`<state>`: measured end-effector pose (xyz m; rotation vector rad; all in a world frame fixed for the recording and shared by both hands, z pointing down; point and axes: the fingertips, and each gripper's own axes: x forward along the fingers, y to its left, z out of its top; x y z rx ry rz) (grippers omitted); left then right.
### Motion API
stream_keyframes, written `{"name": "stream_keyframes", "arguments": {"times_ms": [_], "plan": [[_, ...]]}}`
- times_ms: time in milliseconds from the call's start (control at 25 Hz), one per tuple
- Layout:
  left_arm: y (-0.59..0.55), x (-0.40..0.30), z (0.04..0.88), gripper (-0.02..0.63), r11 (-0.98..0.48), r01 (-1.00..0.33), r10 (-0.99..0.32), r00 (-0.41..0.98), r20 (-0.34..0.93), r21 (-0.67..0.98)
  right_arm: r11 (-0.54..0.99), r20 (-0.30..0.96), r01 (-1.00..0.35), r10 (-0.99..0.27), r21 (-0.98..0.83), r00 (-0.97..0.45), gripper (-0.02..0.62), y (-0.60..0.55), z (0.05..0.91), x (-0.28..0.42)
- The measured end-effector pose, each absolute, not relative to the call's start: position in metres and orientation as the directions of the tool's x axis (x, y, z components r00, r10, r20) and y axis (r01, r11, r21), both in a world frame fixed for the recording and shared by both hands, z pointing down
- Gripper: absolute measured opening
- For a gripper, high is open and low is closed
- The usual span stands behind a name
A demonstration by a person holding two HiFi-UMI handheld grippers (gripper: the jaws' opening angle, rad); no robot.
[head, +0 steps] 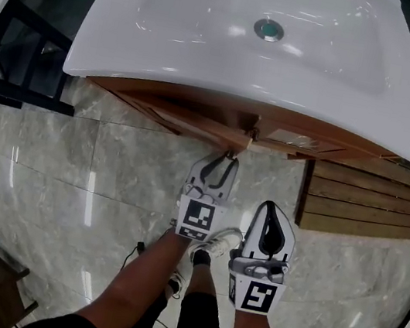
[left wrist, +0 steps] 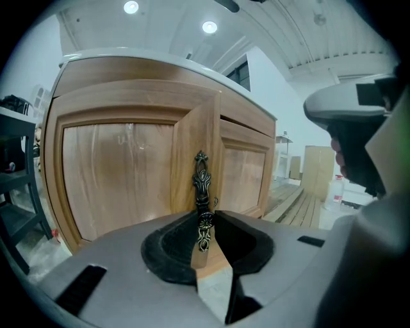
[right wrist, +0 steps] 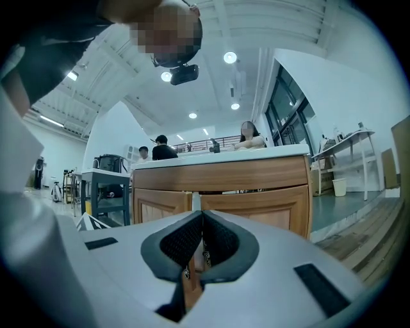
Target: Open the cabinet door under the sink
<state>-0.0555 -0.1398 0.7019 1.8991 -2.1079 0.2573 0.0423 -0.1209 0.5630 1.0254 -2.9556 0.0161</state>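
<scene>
Left gripper view: my left claw (left wrist: 206, 225) is clenched on the dark ornate metal handle (left wrist: 202, 179) of the brown wooden cabinet door (left wrist: 192, 150), ajar under the white sink (head: 204, 81), my right claw (right wrist: 202, 224) clenched empty; pulling off the hinge arc may slip that grip.

Sink (head: 212, 35) on top of cabinet (left wrist: 115, 186), overhanging cabinet front. Cabinet on floor (head: 71, 167). Door (left wrist: 195, 160) under sink ajar, free edge standing out from cabinet front near middle. Handle (left wrist: 202, 186) upright on that edge, between pads of left tool (head: 230, 157). Right tool (head: 273, 207) behind and right of left tool, apart from cabinet. Slatted platform (head: 371, 204) on floor, right of cabinet. Open rack (head: 20, 56) left of sink. Shoe (head: 219, 242) on floor between both tools.
</scene>
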Motion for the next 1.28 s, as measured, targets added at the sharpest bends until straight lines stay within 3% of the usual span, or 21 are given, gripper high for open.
{"name": "stream_keyframes", "arguments": {"times_ms": [1280], "plan": [[-0.009,-0.043,0.701,0.097,-0.157,-0.978,-0.936,0.192,0.295,0.138,0.827,0.001,-0.561,-0.562,0.027,-0.827,0.025,-0.019,0.563,0.011]]}}
